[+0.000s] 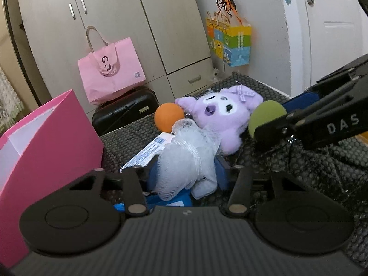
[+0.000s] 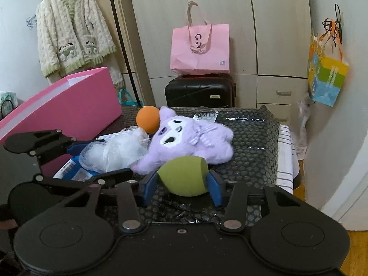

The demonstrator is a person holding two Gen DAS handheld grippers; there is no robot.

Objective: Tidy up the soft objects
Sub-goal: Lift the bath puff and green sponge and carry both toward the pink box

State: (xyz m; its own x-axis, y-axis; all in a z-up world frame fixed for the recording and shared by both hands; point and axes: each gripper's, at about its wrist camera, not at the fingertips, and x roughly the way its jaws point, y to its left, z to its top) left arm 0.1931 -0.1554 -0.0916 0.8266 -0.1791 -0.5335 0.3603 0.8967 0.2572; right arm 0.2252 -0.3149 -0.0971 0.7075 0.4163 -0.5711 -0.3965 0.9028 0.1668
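The left tool (image 1: pixel 184 172) squeezes the white net puff (image 1: pixel 184 161). The right tool (image 2: pixel 182 186) squeezes the green ball (image 2: pixel 184 177) near the purple plush (image 2: pixel 184 138).

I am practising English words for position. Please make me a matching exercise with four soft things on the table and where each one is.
Things:
1. green sponge
2. white mesh puff
3. orange ball
4. purple plush toy

Places:
a. between the left gripper's blue pads
b. lying in the middle, face up
c. between the right gripper's blue pads
d. behind the puff, against the plush toy's head

Pairs: 1-c, 2-a, 3-d, 4-b
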